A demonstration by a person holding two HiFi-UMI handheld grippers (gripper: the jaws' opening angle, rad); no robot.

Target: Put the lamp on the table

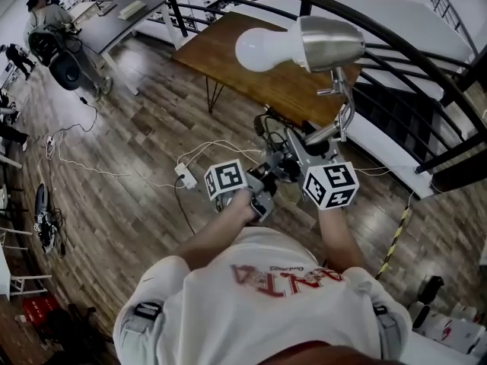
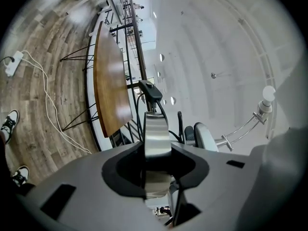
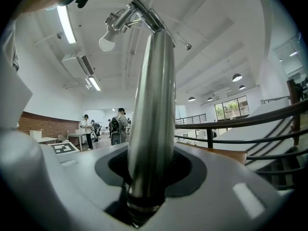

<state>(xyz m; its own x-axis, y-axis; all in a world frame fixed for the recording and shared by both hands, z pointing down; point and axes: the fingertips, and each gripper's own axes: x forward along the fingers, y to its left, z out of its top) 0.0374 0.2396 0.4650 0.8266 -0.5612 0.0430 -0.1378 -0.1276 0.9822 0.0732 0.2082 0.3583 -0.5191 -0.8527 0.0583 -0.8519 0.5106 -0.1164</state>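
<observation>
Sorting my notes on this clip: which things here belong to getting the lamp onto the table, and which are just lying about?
In the job: lamp, left gripper and right gripper shut on it, wooden table ahead.
Lying about: power strip and white cables on floor, black railing.

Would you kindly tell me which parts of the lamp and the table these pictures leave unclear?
Head view: the base of the lamp is hidden behind the left gripper and the right gripper.
Left gripper view: the bulb is too small for detail.
Right gripper view: the table is mostly hidden by the railing and the gripper's body.
</observation>
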